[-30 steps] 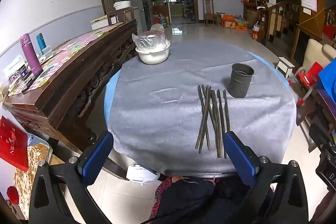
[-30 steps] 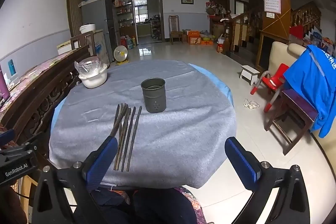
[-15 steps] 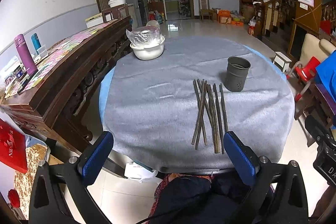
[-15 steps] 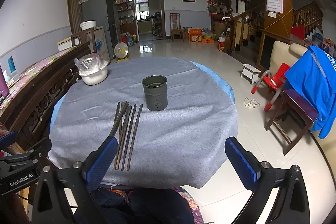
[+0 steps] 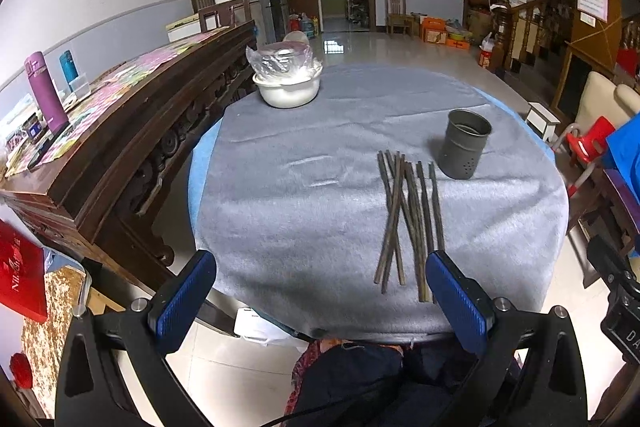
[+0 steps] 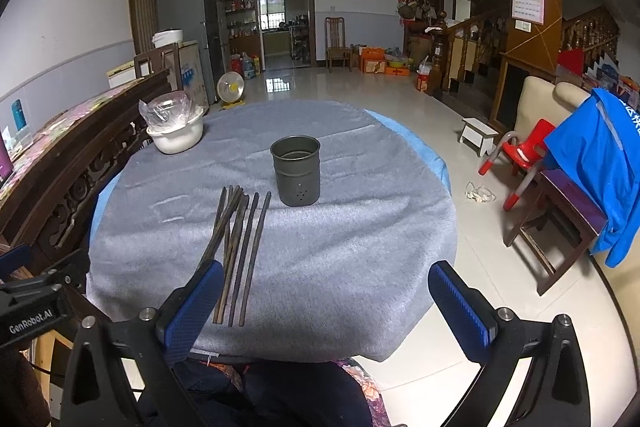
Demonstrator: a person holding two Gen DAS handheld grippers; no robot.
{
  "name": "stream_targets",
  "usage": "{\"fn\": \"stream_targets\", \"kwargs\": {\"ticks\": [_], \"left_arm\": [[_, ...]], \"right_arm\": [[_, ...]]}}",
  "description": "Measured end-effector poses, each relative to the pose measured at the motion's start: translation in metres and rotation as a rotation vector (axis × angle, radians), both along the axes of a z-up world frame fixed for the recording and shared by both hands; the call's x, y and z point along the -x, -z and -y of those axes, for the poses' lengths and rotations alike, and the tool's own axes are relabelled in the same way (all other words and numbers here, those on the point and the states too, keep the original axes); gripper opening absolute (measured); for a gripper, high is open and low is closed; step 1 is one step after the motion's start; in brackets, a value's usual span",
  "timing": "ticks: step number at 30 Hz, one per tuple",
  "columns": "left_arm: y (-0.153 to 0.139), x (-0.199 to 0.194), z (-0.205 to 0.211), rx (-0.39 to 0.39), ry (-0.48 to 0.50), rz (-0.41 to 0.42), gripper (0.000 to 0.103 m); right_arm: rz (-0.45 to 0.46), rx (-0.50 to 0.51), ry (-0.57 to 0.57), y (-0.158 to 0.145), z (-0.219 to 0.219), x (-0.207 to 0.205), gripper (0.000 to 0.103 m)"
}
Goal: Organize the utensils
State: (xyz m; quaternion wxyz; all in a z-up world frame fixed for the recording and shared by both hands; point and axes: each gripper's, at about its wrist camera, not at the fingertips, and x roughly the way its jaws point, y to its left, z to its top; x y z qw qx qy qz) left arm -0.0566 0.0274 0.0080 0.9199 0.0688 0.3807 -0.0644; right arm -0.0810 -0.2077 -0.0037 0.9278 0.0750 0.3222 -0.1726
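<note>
Several dark wooden chopsticks (image 5: 408,219) (image 6: 238,247) lie loosely bundled on the grey cloth of a round table (image 5: 304,195) (image 6: 352,243). An empty grey metal holder cup (image 5: 464,143) (image 6: 296,170) stands upright just beyond their far ends, to the right. My left gripper (image 5: 320,291) hovers open over the table's near edge, its right finger beside the near chopstick tips. My right gripper (image 6: 324,301) is also open at the near edge, with its left finger overlapping the chopsticks' near ends in view. Neither holds anything.
A white bowl with a plastic bag in it (image 5: 287,83) (image 6: 174,131) sits at the table's far left. A dark carved wooden sideboard (image 5: 120,131) with bottles runs along the left. A red chair (image 6: 520,155) and a blue jacket (image 6: 596,163) stand to the right.
Both grippers have drifted slightly nearer the table, so the chopsticks and cup look a little closer. Nothing on the table has moved, and both stay open.
</note>
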Motion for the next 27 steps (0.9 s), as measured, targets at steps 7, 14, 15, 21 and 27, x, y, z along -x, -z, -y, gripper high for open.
{"fn": "stream_targets", "kwargs": {"ticks": [7,14,15,21,27], "left_arm": [[0.011,-0.020,-0.007,-0.008,-0.027,-0.034,0.103],[0.027,-0.043,-0.004,-0.034,-0.006,-0.081,0.103],[0.030,-0.046,-0.003,-0.036,-0.004,-0.087,0.103],[0.054,-0.079,0.003,-0.020,0.043,-0.169,0.103],[0.085,-0.118,0.024,0.023,0.142,-0.283,0.096]], "right_arm": [[0.024,-0.025,-0.011,0.004,0.004,-0.022,0.103],[-0.016,-0.079,-0.035,0.016,0.003,-0.047,0.103],[-0.021,-0.080,-0.037,0.018,0.003,-0.050,0.103],[-0.106,-0.147,-0.074,0.045,0.018,-0.087,0.102],[-0.191,-0.265,-0.138,0.084,0.034,-0.146,0.047]]}}
